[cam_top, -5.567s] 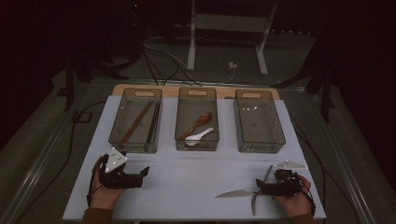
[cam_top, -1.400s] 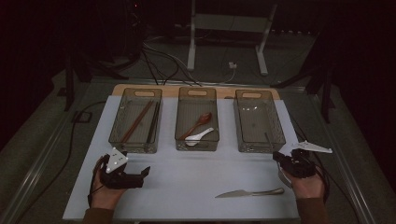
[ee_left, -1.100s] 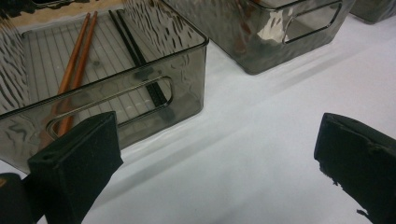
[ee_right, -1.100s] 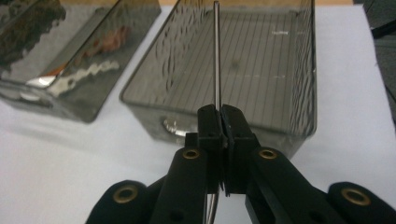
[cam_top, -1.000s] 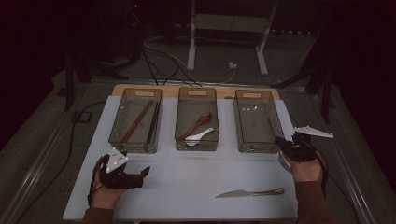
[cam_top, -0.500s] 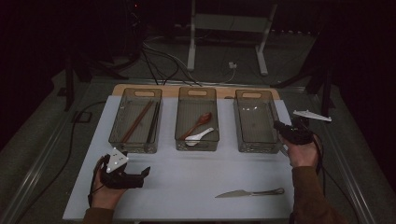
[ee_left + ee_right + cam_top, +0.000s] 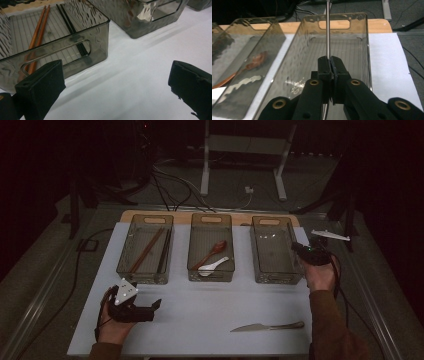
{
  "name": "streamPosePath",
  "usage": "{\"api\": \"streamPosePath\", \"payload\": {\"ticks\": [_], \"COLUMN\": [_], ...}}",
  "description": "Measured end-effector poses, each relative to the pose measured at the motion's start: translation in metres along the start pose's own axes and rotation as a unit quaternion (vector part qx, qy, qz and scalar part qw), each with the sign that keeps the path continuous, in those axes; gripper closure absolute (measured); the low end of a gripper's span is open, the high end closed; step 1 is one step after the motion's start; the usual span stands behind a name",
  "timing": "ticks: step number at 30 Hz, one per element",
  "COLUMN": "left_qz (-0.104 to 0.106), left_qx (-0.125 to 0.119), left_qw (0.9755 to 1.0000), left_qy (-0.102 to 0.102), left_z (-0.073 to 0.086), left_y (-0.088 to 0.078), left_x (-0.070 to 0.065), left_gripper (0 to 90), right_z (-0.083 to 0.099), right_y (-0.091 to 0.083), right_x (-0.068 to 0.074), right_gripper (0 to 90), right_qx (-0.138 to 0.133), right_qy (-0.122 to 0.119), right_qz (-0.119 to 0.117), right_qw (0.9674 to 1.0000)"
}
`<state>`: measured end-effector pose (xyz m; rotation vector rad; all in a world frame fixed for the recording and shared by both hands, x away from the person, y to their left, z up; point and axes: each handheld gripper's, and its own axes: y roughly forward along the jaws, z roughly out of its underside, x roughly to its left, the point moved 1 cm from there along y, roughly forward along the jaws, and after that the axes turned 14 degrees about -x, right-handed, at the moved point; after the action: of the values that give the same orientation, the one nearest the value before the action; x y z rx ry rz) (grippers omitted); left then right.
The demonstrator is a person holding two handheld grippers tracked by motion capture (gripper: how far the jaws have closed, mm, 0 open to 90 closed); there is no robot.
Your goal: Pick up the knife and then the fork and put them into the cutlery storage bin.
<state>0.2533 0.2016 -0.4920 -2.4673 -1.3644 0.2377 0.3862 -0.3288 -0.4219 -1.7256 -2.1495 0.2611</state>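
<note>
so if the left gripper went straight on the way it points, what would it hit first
Most likely the near wall of the chopstick bin, just ahead between the open left gripper jaws. Depth is hard to judge, but bare white table lies before it.

The person is wearing brown long sleeves, showing along the right forearm and just at the left wrist. Each hand is carrying a black gripper with a black cable trailing from it. The left gripper is bearing a pale grey three-cornered plate with small dark dots; the right gripper is carrying a similar pale plate. In the right gripper view, the black jointed arms are showing round brass-coloured rivets. In the left gripper view, the blocky pads are looking like matte black foam, frayed at one edge.
</note>
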Motion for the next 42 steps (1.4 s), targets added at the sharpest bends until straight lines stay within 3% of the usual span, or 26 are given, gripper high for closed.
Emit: {"api": "streamPosePath", "payload": {"ticks": [11,23,42], "left_qz": [0.001,0.002,0.004], "left_qx": [0.001,0.0,0.003], "left_qw": [1.0,1.0,1.0], "left_qy": [0.001,0.001,0.001], "left_z": [0.0,0.0,0.001], "left_y": [0.0,0.0,0.001], "left_x": [0.0,-0.001,-0.001], "left_gripper": [1.7,1.7,1.7], "right_z": [0.002,-0.001,0.003], "right_y": [0.014,0.024,0.037], "right_x": [-0.008,-0.012,-0.023], "right_gripper": [87.5,87.5,87.5], "right_qx": [0.016,0.015,0.015], "right_qy": [0.004,0.003,0.021], "right_qz": [0.015,0.013,0.021], "right_qw": [0.9998,0.9998,0.9994]}}
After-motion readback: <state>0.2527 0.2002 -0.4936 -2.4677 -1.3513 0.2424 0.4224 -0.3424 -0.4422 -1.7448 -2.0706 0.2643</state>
